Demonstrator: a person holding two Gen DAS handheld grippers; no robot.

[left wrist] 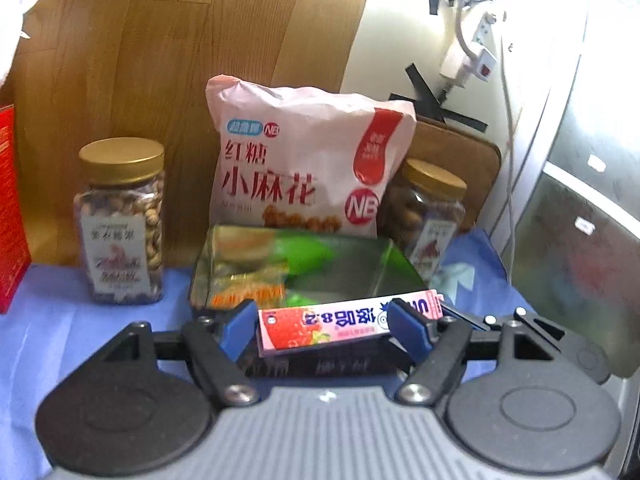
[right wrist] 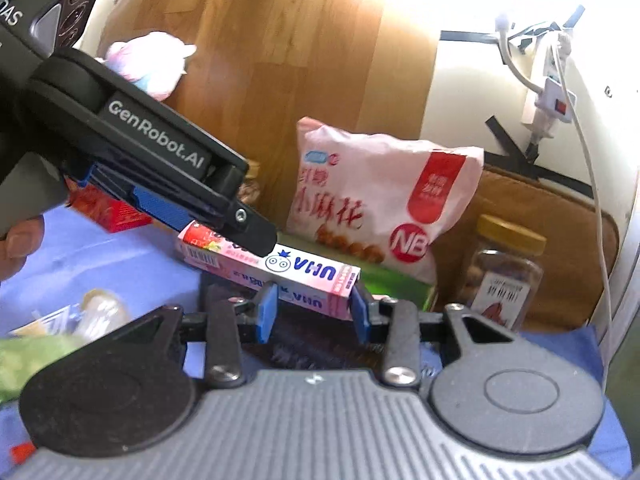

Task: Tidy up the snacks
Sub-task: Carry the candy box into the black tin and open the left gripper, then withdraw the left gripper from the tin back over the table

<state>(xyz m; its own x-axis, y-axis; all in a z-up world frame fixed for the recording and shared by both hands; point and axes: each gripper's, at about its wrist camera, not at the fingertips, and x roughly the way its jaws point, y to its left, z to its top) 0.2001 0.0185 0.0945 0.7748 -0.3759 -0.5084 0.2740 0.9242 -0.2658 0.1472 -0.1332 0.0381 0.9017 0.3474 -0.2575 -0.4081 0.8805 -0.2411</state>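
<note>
candy box [right wrist: 268, 270] | ends gripped: left gripper [left wrist: 324, 326], right gripper [right wrist: 313, 308]

Right jar [left wrist: 430, 216] half hidden behind the bag [left wrist: 304, 160] (label unreadable).

Each camera sits just behind its own gripper, looking forward and slightly down along the fingers, close over the blue-covered surface [left wrist: 60, 320]. Both face the wooden back wall and share the pink snack bag [left wrist: 304, 160] [right wrist: 380, 200] and the candy box [left wrist: 344, 320] [right wrist: 304, 272].
</note>
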